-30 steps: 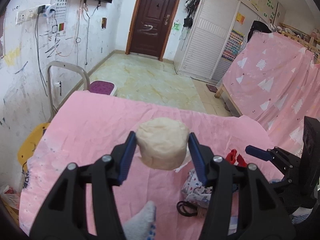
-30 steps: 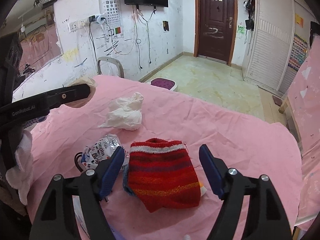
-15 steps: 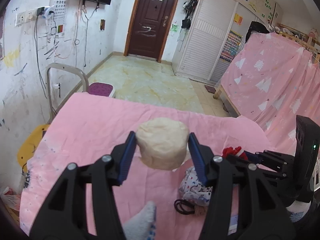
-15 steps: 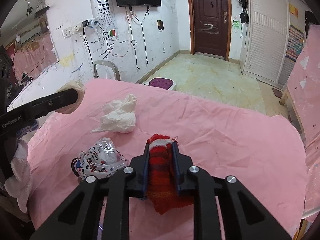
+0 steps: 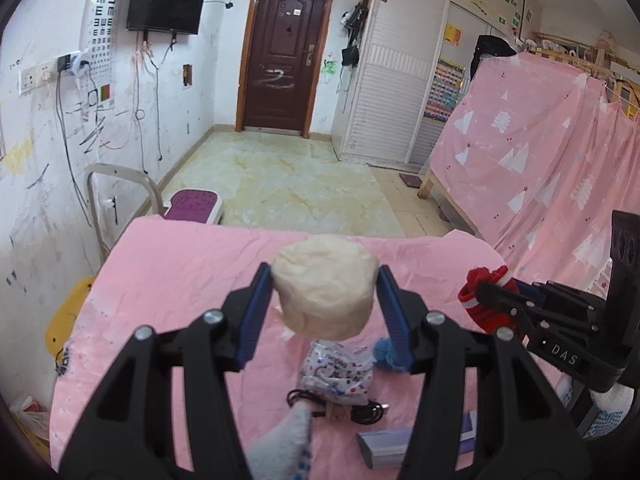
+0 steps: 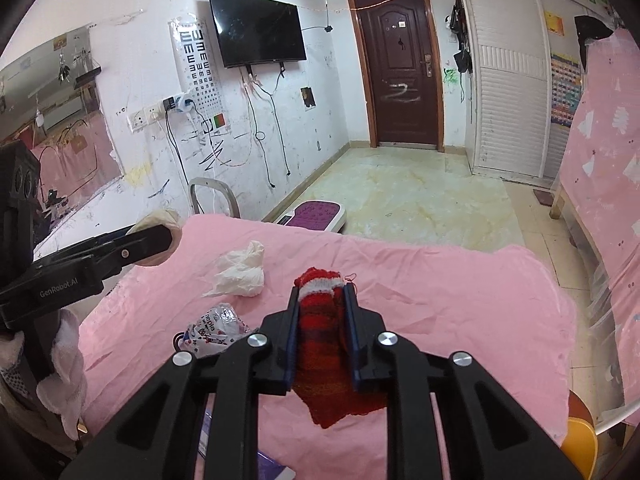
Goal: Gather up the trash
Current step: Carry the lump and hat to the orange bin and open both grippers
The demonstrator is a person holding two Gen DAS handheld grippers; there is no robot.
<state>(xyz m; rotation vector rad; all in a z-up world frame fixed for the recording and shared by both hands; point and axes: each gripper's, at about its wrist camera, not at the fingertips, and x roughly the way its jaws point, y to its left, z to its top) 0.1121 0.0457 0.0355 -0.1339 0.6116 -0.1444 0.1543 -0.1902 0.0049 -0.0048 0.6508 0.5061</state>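
Observation:
My left gripper (image 5: 325, 294) is shut on a cream roll of tissue (image 5: 325, 286) and holds it above the pink-covered table (image 5: 168, 276). My right gripper (image 6: 321, 300) is shut on a red striped knit hat (image 6: 320, 344), lifted off the table; it also shows at the right of the left wrist view (image 5: 486, 300). A crumpled white tissue (image 6: 240, 272) and a crumpled printed wrapper (image 6: 214, 326) lie on the cloth left of the right gripper. The wrapper also shows in the left wrist view (image 5: 340, 372).
A black cable (image 5: 360, 410), a blue pompom (image 5: 384, 354) and a grey-purple box (image 5: 384, 446) lie near the wrapper. A white chair frame (image 5: 120, 188) and purple step stool (image 5: 194, 206) stand past the table's far edge. A yellow seat (image 5: 66, 316) is at the left.
My right gripper closed on the red hat and has lifted it off the table. My left gripper has kept the tissue roll and risen slightly.

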